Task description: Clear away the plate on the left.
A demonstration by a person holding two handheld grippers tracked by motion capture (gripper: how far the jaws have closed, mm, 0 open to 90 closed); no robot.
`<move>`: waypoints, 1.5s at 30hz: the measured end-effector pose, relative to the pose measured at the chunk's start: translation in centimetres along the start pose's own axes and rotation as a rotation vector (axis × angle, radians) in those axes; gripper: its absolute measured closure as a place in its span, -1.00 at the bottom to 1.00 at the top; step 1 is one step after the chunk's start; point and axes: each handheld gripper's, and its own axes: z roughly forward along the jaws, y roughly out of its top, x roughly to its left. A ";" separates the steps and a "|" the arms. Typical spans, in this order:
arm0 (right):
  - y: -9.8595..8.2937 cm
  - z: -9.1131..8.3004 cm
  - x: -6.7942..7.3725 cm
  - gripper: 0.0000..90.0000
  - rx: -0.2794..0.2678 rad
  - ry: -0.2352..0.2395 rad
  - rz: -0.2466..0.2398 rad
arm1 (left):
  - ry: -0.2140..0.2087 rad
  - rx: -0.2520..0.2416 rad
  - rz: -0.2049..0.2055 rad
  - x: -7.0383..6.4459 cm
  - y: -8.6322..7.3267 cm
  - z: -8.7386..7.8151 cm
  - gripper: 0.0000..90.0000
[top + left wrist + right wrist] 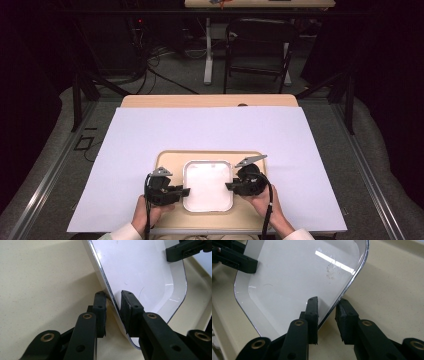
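A white square dish (207, 185) with a shiny rim lies in a beige tray (170, 158) near the table's front edge. My left gripper (186, 191) is at the dish's left rim. In the left gripper view the left gripper (113, 302) is open, one jaw outside the dish (140, 267) and one over its inside, with the rim in the gap. My right gripper (229, 186) is at the right rim. In the right gripper view the right gripper (327, 307) is open and straddles the rim of the dish (294, 277) in the same way. The dish holds nothing.
A white sheet (200, 127) covers most of the table around the beige tray (37, 290). Beyond the table's far edge stand a dark chair (260, 45) and a desk leg, with cables on the floor. Dark frame posts flank the table.
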 end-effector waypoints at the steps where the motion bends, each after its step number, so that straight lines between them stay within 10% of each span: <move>1: 0.0 0.0 0.0 0.60 0.004 0.001 0.001 | 0.002 -0.002 -0.001 0.0 0.0 0.0 0.64; 21: -0.3 1.7 0.0 0.29 0.077 -0.079 -0.061 | 0.046 0.027 -0.003 0.4 0.0 0.8 0.44; 26: -0.2 1.2 0.3 -0.33 0.064 -0.132 -0.119 | 0.055 0.014 0.002 0.5 0.2 0.3 0.19; 37: 0.2 -3.9 0.9 -0.97 -0.166 -0.173 -0.186 | 0.087 -0.093 0.105 0.1 0.9 -3.7 -0.57; 45: -1.2 -8.7 0.1 -1.00 -0.339 -0.248 -0.180 | 0.169 -0.169 0.179 -0.1 0.7 -6.5 -0.87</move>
